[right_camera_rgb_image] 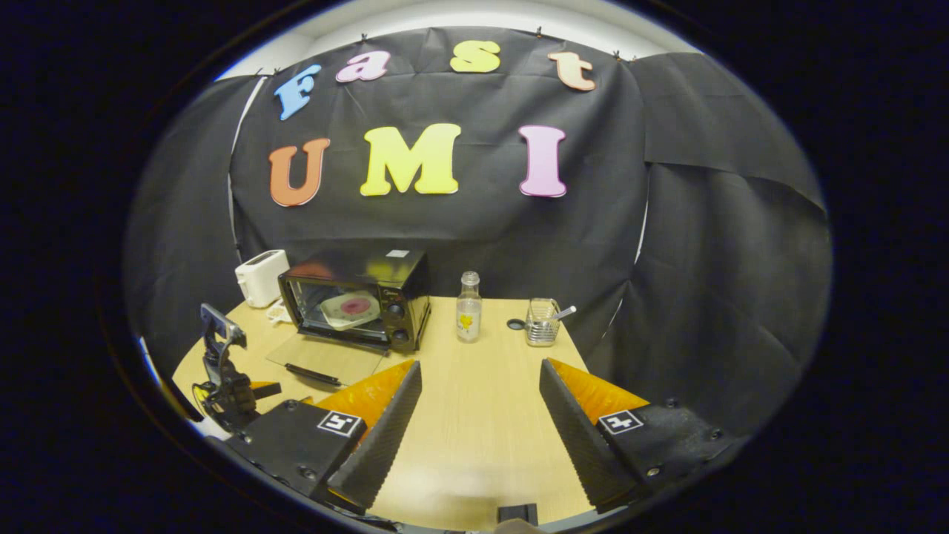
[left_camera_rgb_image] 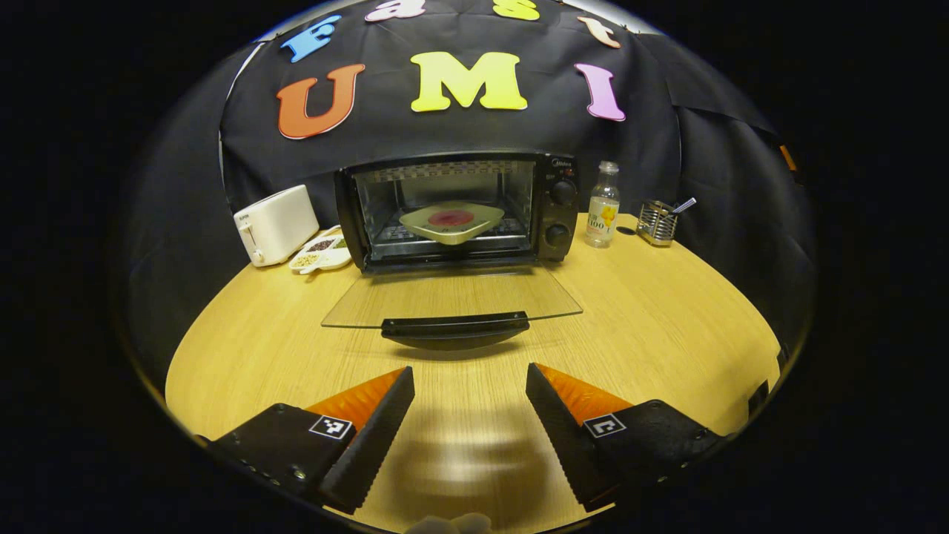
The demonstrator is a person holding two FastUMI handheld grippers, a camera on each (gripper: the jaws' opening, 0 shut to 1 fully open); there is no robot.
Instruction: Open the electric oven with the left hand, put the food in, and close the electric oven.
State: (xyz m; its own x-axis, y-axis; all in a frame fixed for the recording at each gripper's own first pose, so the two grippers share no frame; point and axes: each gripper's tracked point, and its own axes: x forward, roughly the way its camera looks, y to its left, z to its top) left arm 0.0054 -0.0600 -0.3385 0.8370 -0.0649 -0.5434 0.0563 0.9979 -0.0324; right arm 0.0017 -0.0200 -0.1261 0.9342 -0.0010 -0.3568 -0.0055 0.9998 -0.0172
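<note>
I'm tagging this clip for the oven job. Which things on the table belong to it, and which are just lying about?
Belong to the job:
- electric oven, its glass door folded down open
- plate of food on the rack inside
- left gripper, open, facing the door

Just lying about:
- toaster
- snack dish
- bottle
- metal holder

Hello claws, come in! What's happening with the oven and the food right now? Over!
Left claw open, empty, facing oven. Right claw open, empty. Oven door down flat; plate of food inside on rack. Nothing blocking the door.
</note>
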